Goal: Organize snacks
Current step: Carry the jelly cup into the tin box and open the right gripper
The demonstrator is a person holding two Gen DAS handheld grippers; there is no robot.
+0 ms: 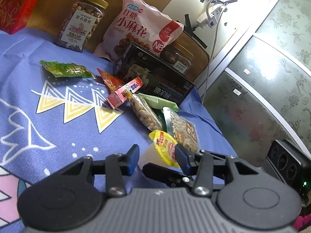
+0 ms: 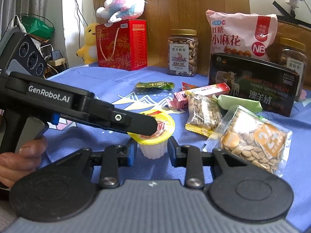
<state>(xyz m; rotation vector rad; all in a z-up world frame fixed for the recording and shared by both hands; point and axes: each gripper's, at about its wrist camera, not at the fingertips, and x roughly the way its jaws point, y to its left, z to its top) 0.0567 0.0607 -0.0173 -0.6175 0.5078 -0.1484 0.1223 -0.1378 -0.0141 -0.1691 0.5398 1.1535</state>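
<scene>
The jelly cup [image 2: 154,134] stood on the blue cloth [image 2: 101,81], clasped low on its white body by the right gripper [image 2: 152,152] and at its yellow lid by the left gripper [image 1: 158,160]. Just beyond the cup lay the seed packet [image 2: 250,139]. Farther behind the cup stood the nut jar [image 2: 182,53].
</scene>
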